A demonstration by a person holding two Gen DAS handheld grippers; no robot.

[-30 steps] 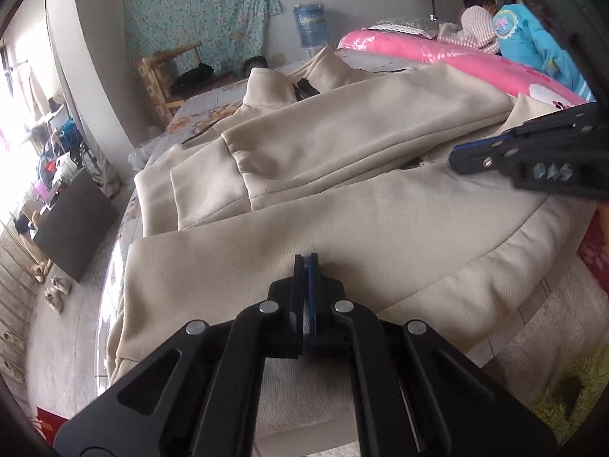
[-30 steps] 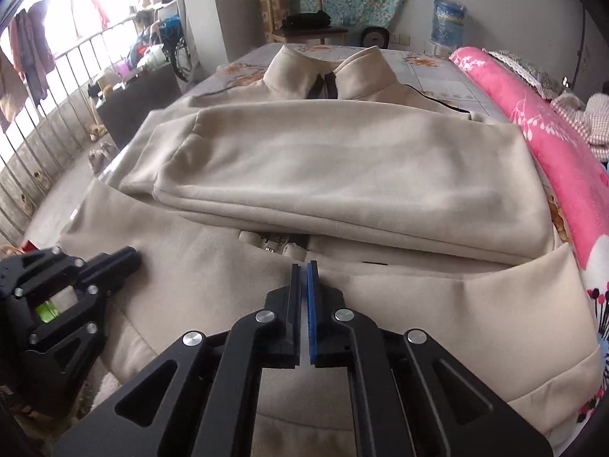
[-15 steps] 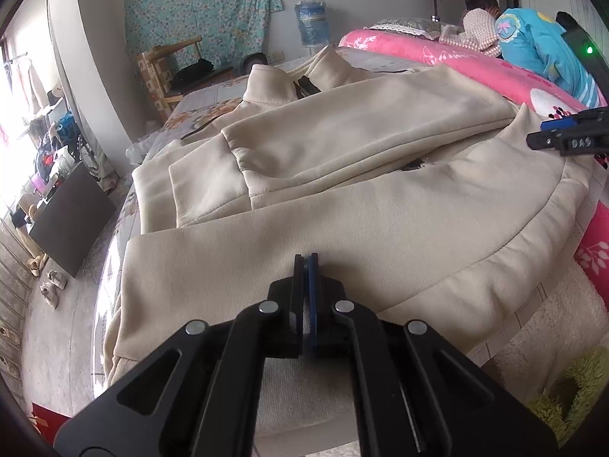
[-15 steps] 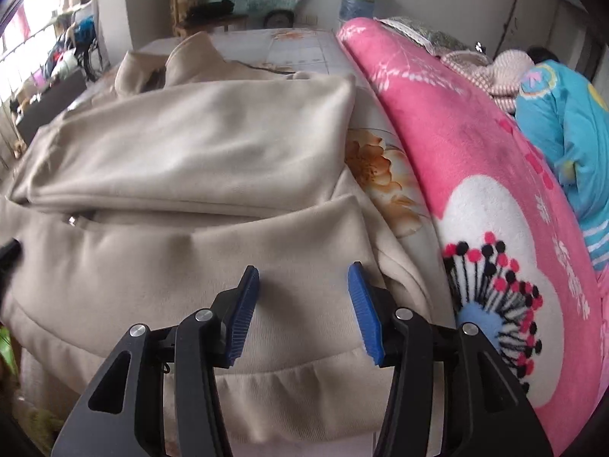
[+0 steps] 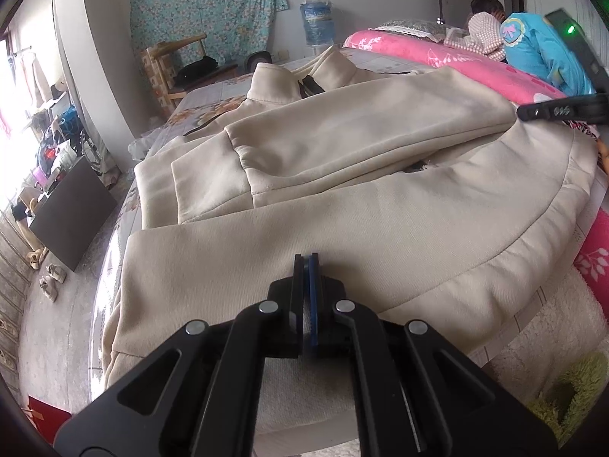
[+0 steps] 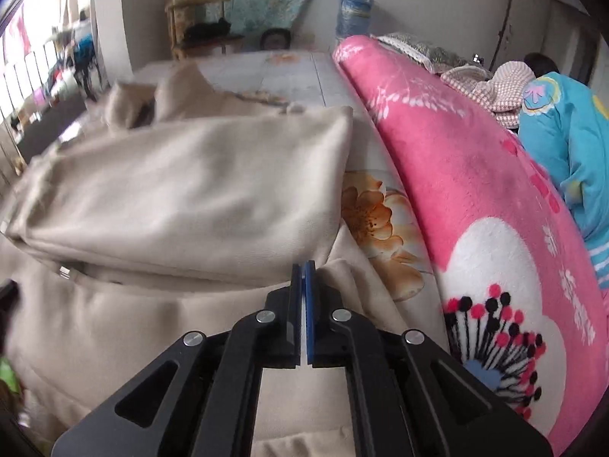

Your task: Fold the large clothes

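A large beige jacket [image 5: 380,205] lies spread on the bed, collar at the far end, both sleeves folded across its chest. My left gripper [image 5: 306,262] is shut over the jacket's near hem; whether cloth is pinched between the pads is not clear. My right gripper [image 6: 303,270] is shut at the jacket's [image 6: 182,198] right side edge, where the cloth bunches up around its tips. It also shows in the left wrist view [image 5: 559,108] at the far right.
A pink flowered blanket [image 6: 475,205] runs along the right side of the bed. A person in blue [image 6: 563,137] lies beyond it. The floral sheet [image 6: 377,221] shows between jacket and blanket. A wooden chair [image 5: 179,68] and water jug [image 5: 316,21] stand by the far wall.
My right gripper swung from the jacket's middle to its right edge, opened, and has now shut there. My left gripper has stayed shut at the hem.
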